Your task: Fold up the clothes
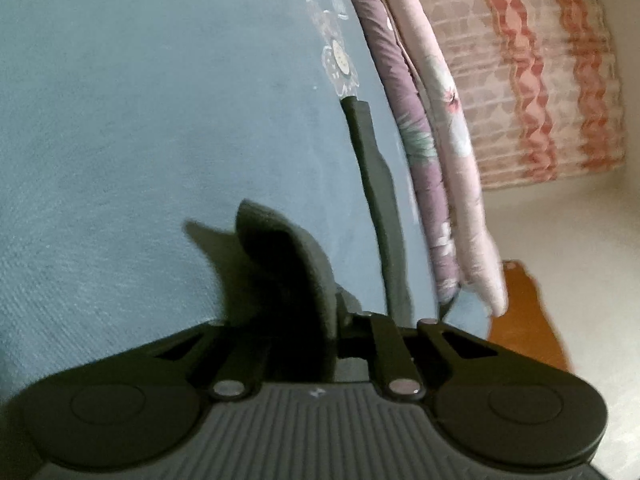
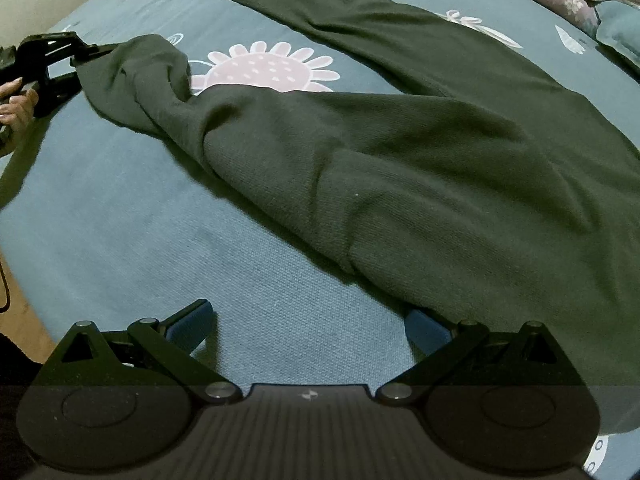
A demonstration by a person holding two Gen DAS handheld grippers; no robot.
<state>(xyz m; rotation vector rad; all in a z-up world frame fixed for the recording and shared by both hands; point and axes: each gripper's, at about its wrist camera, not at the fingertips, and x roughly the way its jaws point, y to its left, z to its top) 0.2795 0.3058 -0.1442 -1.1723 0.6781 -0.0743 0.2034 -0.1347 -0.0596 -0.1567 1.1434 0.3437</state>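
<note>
Garment: a dark green sweater [image 2: 400, 152] lies spread on a blue bedsheet [image 2: 140, 240] printed with a pink flower [image 2: 264, 68]; its body is toward the right, one sleeve runs along the far side and the other sleeve [image 2: 148, 80] reaches left, bunched and twisted.
Left gripper: the left gripper [image 2: 92, 54] has its jaws closed on the cuff end of the near sleeve; a hand [image 2: 16, 104] holds it at the left edge of the right wrist view. In the left wrist view a flap of dark cloth [image 1: 280, 264] stands up from between the closed fingers.
Right gripper: the right gripper [image 2: 308, 328] stands wide open just above the sheet and holds nothing; its right finger is just beside the sweater's near hem, maybe touching it, I cannot tell.
Stage: judged an early fold, the sleeve caught and not yet carried over the body.
Risk, thin grip: the pinch looks to be on the cuff edge only, so a pull could slide the cloth out.
Risk, twist: the sleeve is bunched near the shoulder; carried over as it is, it would probably land creased.
Risk, drag: nothing pins the body, so pulling the sleeve may shift the whole sweater.
Risk, sheet: the open jaws sit low and could pinch the sheet along with the hem.
Surroundings: folded quilts [image 1: 440, 140] are stacked along the far side of the bed.
</note>
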